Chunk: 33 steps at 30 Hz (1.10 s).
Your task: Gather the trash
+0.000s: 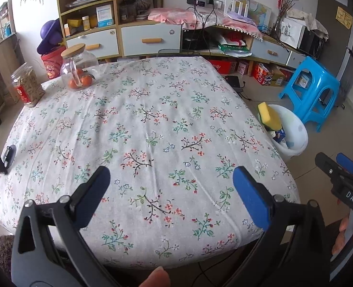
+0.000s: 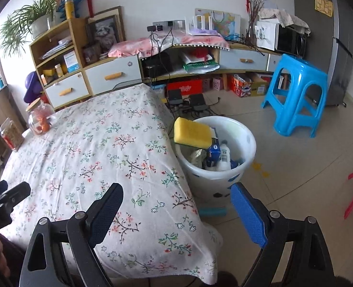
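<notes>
The white trash bin stands on the floor just beside the table's right edge, already holding a yellow sponge propped against its near-left rim, a white bottle, a blue packet and some crumpled wrapping. The sponge's long side runs roughly along the rim, tilting down into the bin.

My right gripper hangs over the table's near right corner, jaws spread wide with nothing between the pads. The bin lies ahead and slightly right of those fingers, so this is plainly the nearer hand to it. A small teal object lies on the floor at the bin's foot, near my right finger; I can't tell what it is, though it may be leftover trash.

My left gripper is likewise released and empty, over the near middle of the floral tablecloth. On the cloth I see only two jars at the far left corner and a dark clip-like thing at the left edge.

I judge collection nearly finished.
</notes>
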{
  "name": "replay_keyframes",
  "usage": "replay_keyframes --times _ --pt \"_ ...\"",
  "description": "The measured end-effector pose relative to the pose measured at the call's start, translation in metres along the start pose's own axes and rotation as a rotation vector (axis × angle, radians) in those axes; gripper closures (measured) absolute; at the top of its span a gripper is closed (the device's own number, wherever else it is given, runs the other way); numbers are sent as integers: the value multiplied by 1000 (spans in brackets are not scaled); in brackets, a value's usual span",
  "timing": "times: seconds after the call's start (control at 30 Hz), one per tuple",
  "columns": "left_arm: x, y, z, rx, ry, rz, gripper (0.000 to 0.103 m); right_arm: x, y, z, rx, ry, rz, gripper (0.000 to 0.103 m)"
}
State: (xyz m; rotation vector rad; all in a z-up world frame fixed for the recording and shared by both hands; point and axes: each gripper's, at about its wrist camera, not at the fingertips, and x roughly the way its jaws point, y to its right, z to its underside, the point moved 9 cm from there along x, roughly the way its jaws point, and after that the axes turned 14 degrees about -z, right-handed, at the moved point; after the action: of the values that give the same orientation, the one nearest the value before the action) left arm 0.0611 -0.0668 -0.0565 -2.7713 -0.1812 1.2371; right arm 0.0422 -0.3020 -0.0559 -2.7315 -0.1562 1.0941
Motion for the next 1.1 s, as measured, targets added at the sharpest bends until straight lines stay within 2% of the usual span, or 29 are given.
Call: replay_keyframes --times 1.1 --pt "1 -6 3 -10 -5 -4 1 2 -6 1 -10 -6 -10 10"
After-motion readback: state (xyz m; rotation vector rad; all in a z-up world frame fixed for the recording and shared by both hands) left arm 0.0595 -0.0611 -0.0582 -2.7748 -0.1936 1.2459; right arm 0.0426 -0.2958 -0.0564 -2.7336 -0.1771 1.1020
